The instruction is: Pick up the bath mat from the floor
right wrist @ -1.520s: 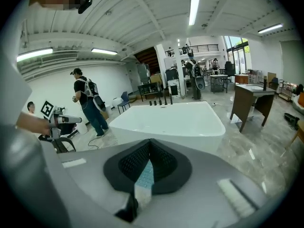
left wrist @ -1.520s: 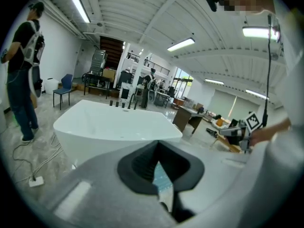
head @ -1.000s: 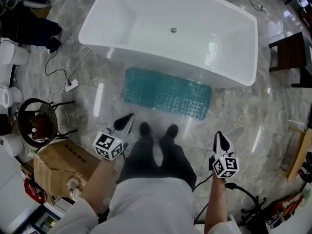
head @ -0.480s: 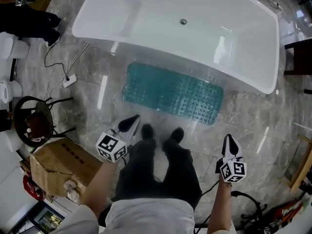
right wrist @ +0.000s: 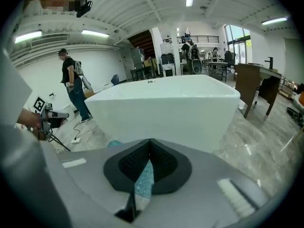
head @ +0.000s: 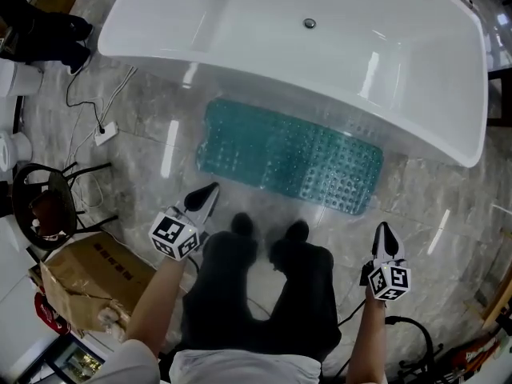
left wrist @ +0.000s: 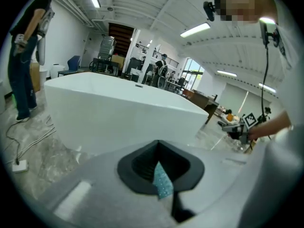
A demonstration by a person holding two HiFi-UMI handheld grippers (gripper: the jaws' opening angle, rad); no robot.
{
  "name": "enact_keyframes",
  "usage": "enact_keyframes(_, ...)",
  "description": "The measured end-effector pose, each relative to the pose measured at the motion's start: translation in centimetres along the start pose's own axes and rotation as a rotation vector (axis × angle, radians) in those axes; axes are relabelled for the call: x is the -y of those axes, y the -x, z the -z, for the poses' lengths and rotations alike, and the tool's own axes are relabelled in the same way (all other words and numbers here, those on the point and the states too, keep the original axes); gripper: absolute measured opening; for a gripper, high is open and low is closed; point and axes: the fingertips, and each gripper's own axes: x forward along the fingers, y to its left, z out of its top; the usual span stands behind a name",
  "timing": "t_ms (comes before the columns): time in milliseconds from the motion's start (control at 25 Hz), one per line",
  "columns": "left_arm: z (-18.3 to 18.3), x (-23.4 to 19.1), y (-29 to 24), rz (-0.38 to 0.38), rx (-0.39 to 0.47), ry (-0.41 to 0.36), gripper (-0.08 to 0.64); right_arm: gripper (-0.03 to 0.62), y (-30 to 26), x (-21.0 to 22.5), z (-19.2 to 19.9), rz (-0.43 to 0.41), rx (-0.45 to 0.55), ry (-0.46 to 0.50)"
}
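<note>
In the left gripper view only a sliver of the bath mat (left wrist: pixel 163 183) shows; the bathtub (head: pixel 320 62) runs off the head view's top edge.

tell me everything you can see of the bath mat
The mat is a teal, translucent-looking rectangle with rounded corners, covered in rows of small bumps. It lies flat on the grey stone floor, slightly askew along the base of the white tub. The person's shoes are just short of it; nothing grips it.
</note>
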Motion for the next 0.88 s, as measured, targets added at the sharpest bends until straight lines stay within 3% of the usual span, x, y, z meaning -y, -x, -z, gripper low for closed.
enact_keyframes(200,4.9,-4.6,-4.8,0.057,-0.003,-0.02,0.002,0.005,-6.3,3.3,4.1,0.001,-0.007,0.04)
enact_keyframes(560,12.4,-13.3,-11.7,0.019,0.015,-0.063,0.002,0.005,-16.4,5.7,11.5,-0.037,0.012,0.091)
enact_keyframes(880,22.0,-19.8,-18.1,0.0,-0.011,-0.044,0.002,0.005,-25.5,8.1,21.2,-0.071,0.011,-0.048)
